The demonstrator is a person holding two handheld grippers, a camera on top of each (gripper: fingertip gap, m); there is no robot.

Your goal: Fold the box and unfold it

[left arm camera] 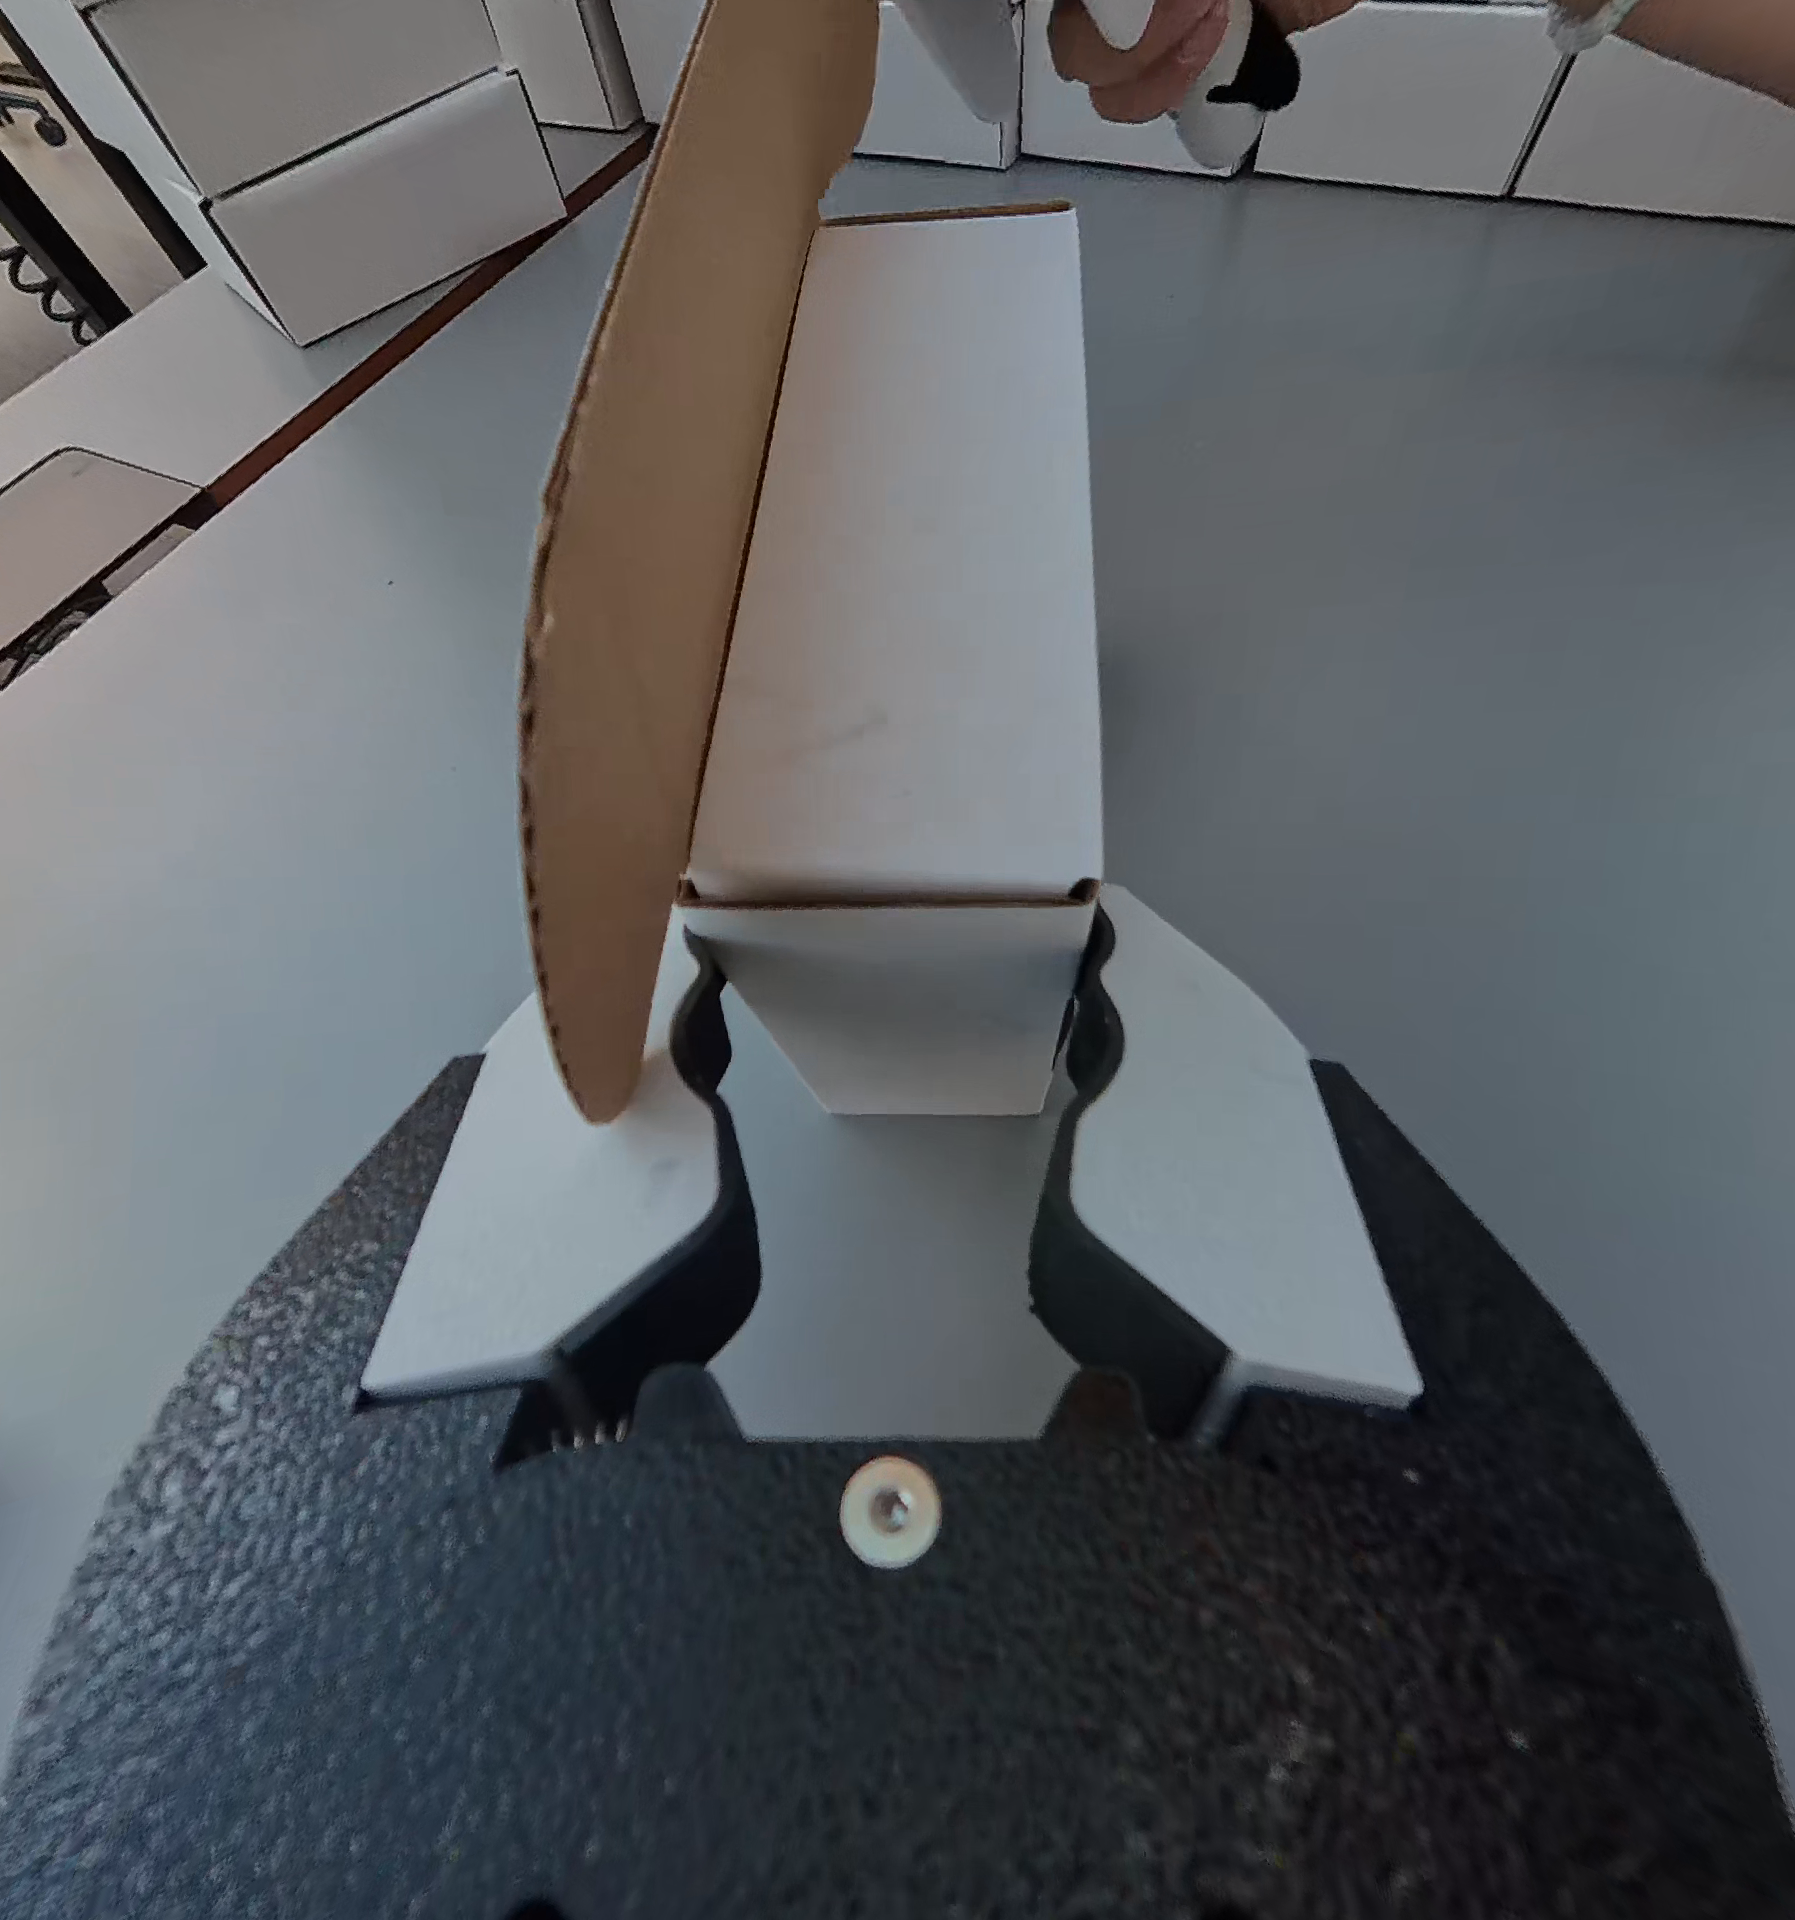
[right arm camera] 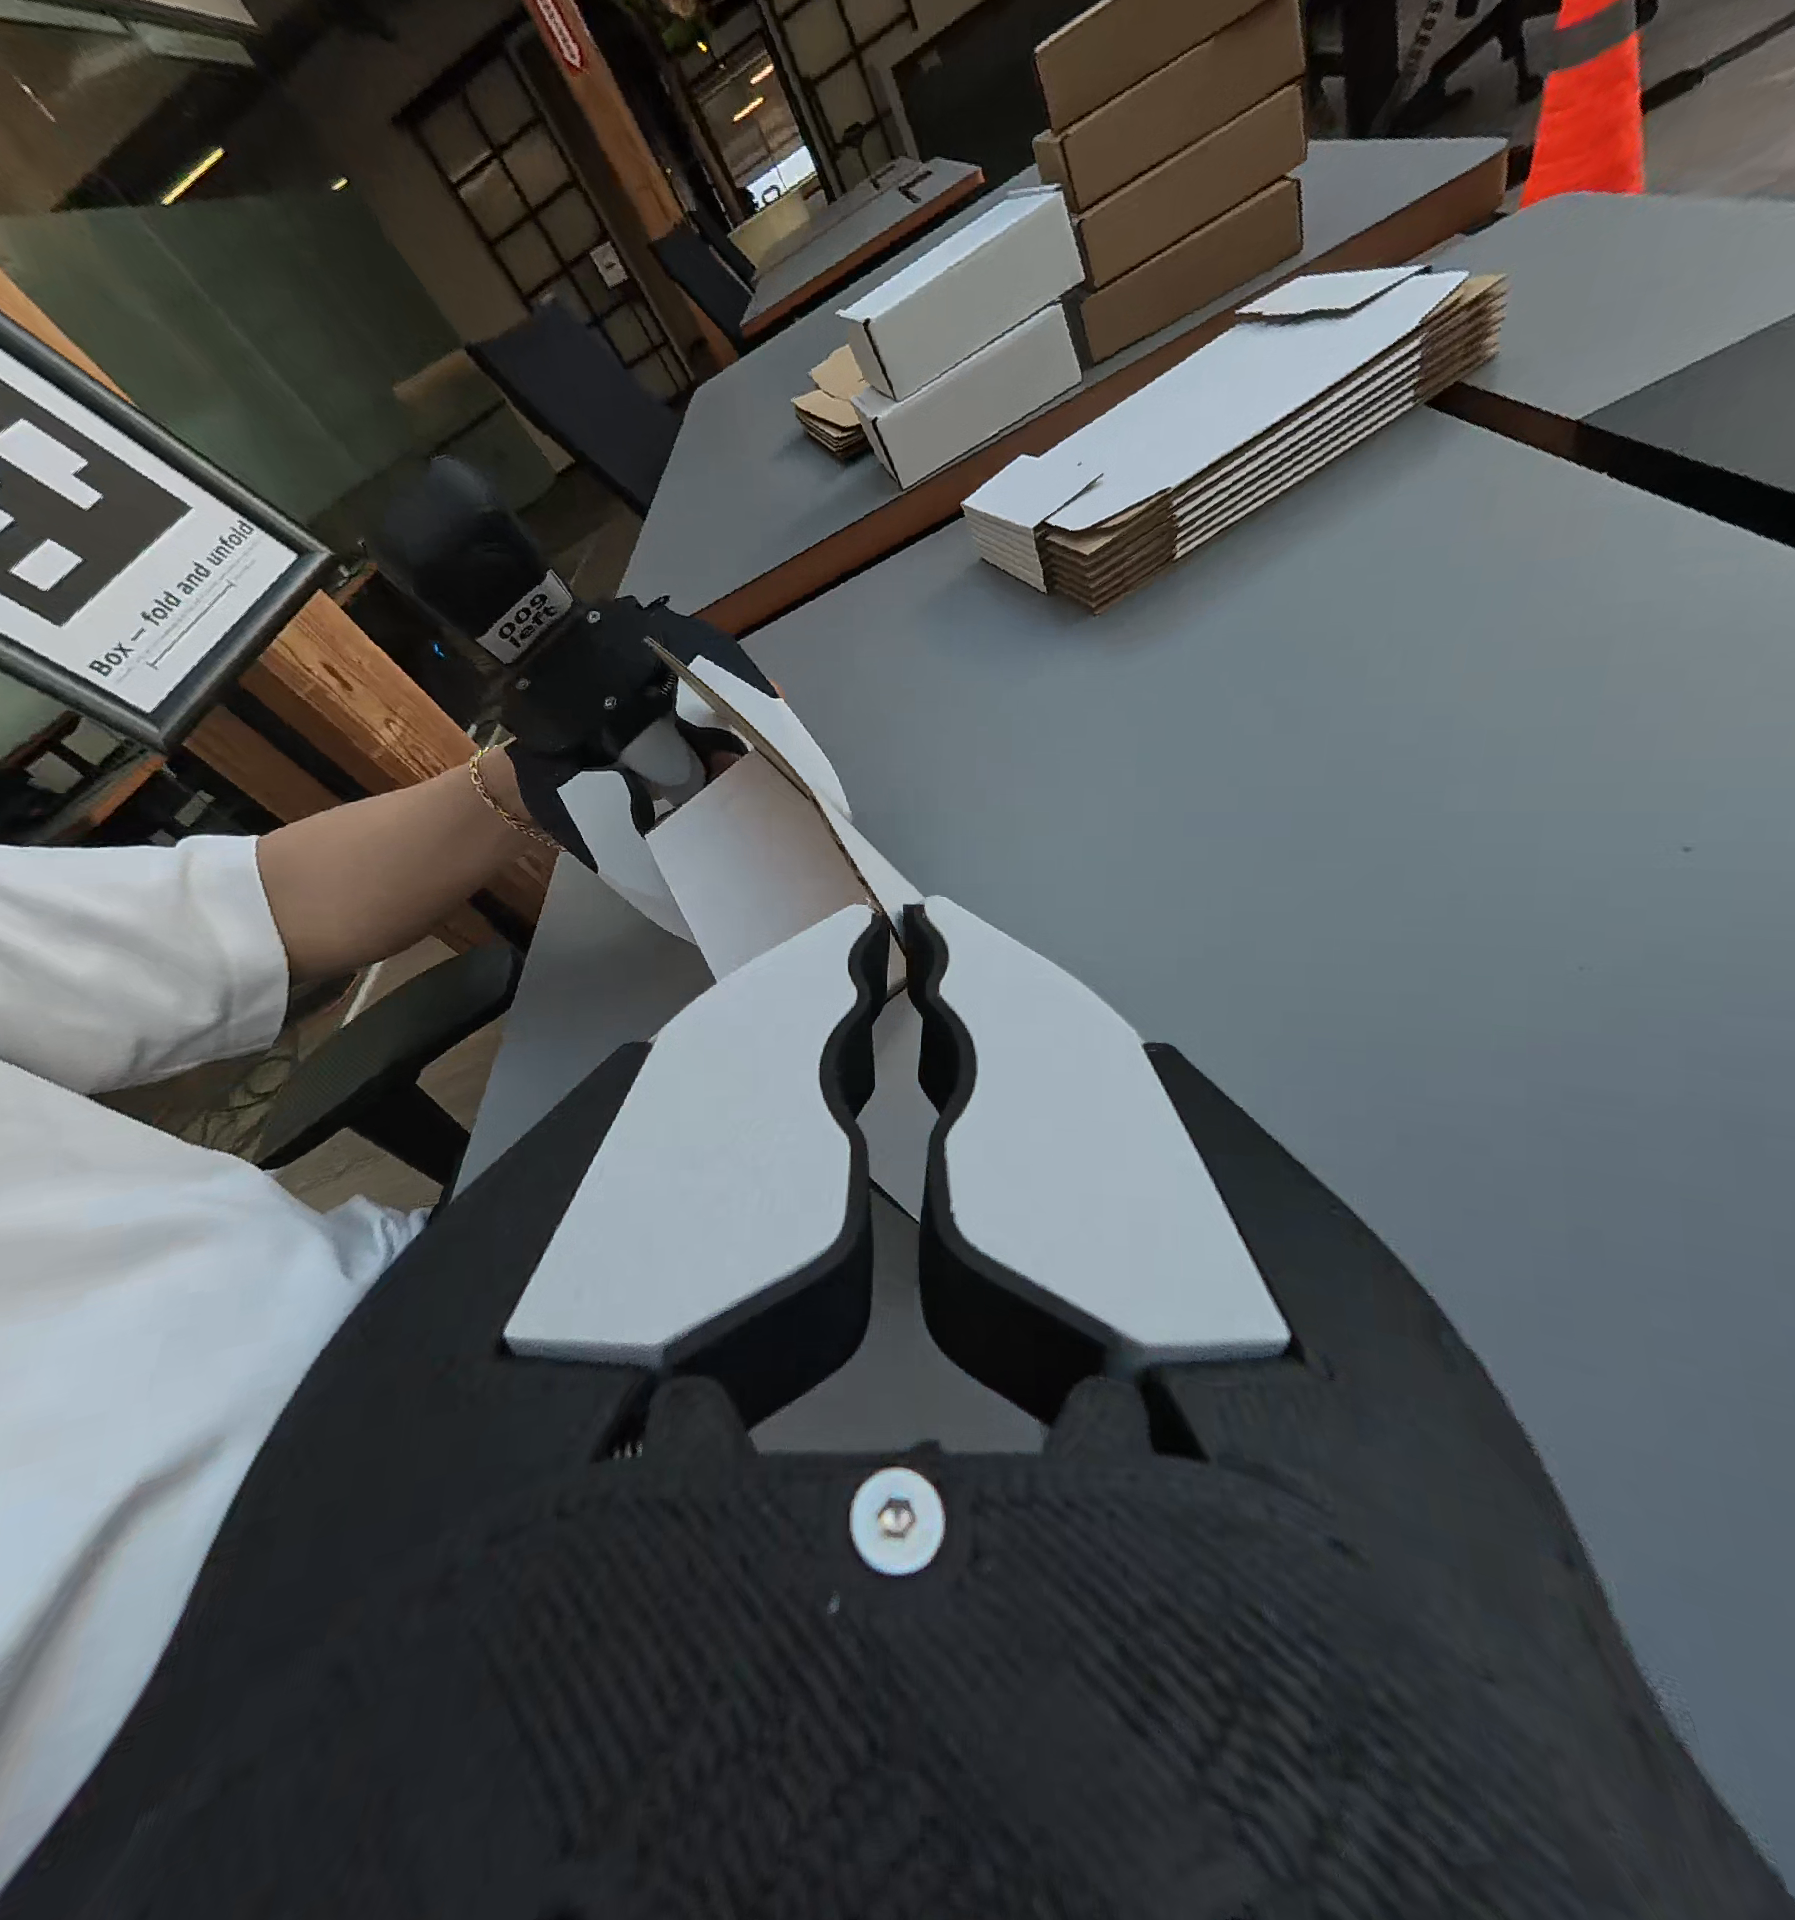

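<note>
A long white cardboard box (left arm camera: 924,571) lies on the grey table (left arm camera: 1444,727), running away from my left gripper (left arm camera: 898,977). My left gripper is shut across the box's near end, one finger on each side wall, and the end flap (left arm camera: 914,1018) hangs down between them. The brown-lined lid flap (left arm camera: 664,520) stands raised along the box's left side. My right gripper (right arm camera: 898,920) is shut on the thin edge of that lid flap at the box's (right arm camera: 758,862) other end. The left gripper (right arm camera: 664,769) shows beyond it, and the right gripper (left arm camera: 1220,114) shows at the top of the left wrist view.
A stack of flat box blanks (right arm camera: 1236,447) lies ahead on the table. Folded white boxes (right arm camera: 966,343) and brown boxes (right arm camera: 1173,156) stand behind it. More white boxes (left arm camera: 353,156) line the table's far edge. A framed sign (right arm camera: 93,520) stands at the left, with an orange cone (right arm camera: 1589,104) far right.
</note>
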